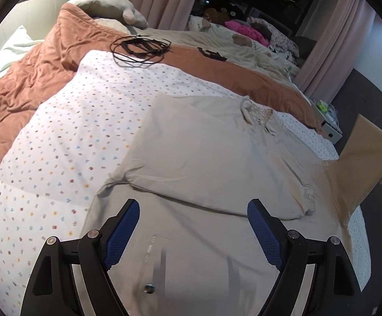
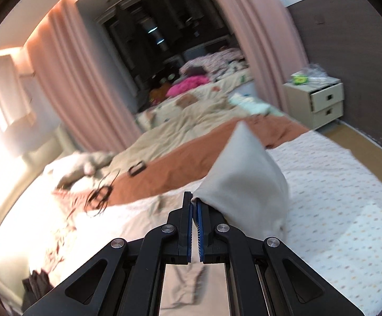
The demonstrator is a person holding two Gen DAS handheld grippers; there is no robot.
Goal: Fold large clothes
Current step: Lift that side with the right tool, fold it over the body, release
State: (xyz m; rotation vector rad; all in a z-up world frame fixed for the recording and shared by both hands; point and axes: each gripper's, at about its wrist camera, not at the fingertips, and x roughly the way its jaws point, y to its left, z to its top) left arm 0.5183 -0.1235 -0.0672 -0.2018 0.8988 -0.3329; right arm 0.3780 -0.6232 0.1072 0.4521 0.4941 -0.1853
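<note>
A large beige shirt [image 1: 204, 152] lies spread on the dotted white sheet [image 1: 59, 137] of the bed, collar [image 1: 256, 114] toward the far side and one sleeve folded across its front. Its right-hand part rises off the bed, tan in that light, toward the frame edge. In the right wrist view a pale fold of the shirt [image 2: 246, 176] stands up in a peak, pinched at its lower edge by the right tool [image 2: 194, 205], whose blue pads are clamped together on the cloth. The left tool [image 1: 193, 217] hovers over the near part of the shirt with its fingers spread wide, grasping nothing. Beyond the sheet lies a rust-orange quilt [image 1: 33, 79] with a coil of black cord [image 1: 140, 48] on it, a pale pillow [image 1: 106, 5] behind, pink curtains [image 2: 67, 79], and a cream drawer unit [image 2: 320, 102] by the wall.
</note>
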